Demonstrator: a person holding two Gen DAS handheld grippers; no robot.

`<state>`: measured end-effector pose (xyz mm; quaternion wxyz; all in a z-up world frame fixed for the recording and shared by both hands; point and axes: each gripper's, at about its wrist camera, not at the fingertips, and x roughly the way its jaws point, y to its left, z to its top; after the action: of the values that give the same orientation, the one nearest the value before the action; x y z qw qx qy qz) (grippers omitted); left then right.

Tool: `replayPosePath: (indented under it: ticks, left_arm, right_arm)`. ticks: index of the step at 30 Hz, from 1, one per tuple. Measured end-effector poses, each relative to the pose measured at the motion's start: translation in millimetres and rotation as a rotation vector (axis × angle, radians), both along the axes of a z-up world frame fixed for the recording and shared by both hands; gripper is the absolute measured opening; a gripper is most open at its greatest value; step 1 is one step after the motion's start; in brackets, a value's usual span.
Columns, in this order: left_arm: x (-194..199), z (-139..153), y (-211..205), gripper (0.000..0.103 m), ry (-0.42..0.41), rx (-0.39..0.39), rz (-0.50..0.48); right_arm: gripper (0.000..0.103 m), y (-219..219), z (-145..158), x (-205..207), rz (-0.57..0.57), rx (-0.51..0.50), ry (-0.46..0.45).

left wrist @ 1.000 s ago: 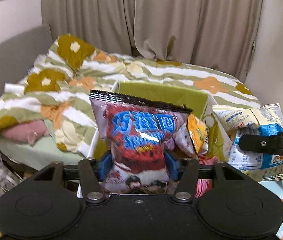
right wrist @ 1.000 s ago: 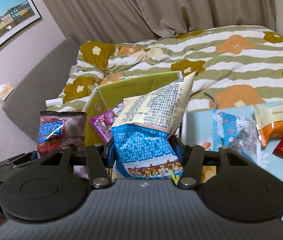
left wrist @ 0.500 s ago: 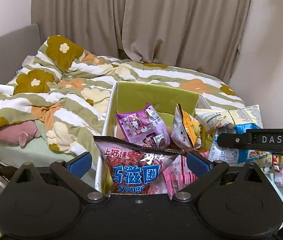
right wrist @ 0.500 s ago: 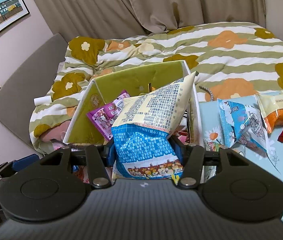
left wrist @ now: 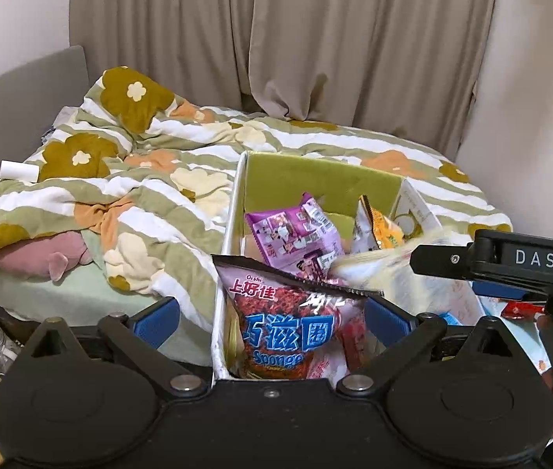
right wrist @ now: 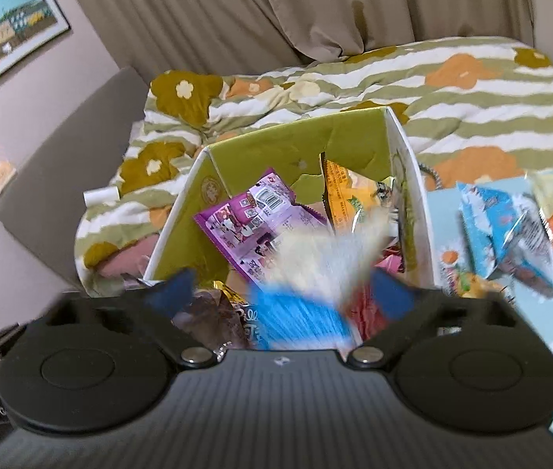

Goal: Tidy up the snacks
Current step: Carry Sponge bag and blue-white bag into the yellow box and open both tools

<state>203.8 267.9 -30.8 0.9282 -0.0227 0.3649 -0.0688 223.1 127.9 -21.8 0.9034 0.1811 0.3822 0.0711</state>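
Standing spread over the green box (left wrist: pixel 315 179), both grippers' jaws have just opened: the left gripper (left wrist: pixel 272 312) above the Sponge bag (left wrist: pixel 288 328) inside, the right gripper (right wrist: pixel 280 293) around the blurred blue-and-white bag (right wrist: pixel 304 285) at the box's near end.

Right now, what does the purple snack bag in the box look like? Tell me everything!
The purple snack bag is shiny plastic with little cartoon pictures, white labels and a barcode. It lies tilted inside the green-lined box, leaning toward the back wall. An orange bag stands beside it, and the Sponge bag sits in front. Neither gripper touches it.
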Motion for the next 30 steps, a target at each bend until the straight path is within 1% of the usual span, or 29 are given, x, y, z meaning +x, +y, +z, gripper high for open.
replayPosePath:
  ticks: [2, 7, 10, 16, 21, 25, 30]
  left_arm:
    - [0.0, -2.9, -0.7, 0.102, 0.009, 0.005, 0.002]
    - [-2.7, -6.2, -2.5, 0.102, 0.018, 0.004, 0.004]
    - [-5.4, -4.7, -5.0, 0.102, 0.013, 0.011, 0.002]
    - [-13.6, 1.4, -6.8, 0.102, -0.013, 0.012, -0.004]
    - [-20.4, 6.2, -11.0, 0.102, -0.031, 0.014, -0.017]
    - [-26.4, 13.9, -19.0, 0.102, -0.044, 0.039, -0.03]
    - [-33.5, 28.4, -34.0, 0.102, -0.098, 0.03, -0.052]
  right_arm:
    - [0.103, -1.5, -3.0, -2.3, -0.008, -0.011, -0.01]
    - [0.103, -3.1, -4.9, -10.5, -0.013, -0.064, -0.074]
    - [0.103, -3.2, -4.6, -14.4, -0.01, -0.09, -0.078]
    - [0.103, -5.6, 0.7, -24.4, 0.007, -0.081, -0.074]
    - [0.103, -8.1, 9.5, -34.8, 0.001, -0.084, -0.091]
    - [0.103, -13.3, 17.7, -44.6, -0.014, -0.08, -0.113]
    - [0.103, -30.8, 29.6, -56.8, -0.047, -0.081, -0.117]
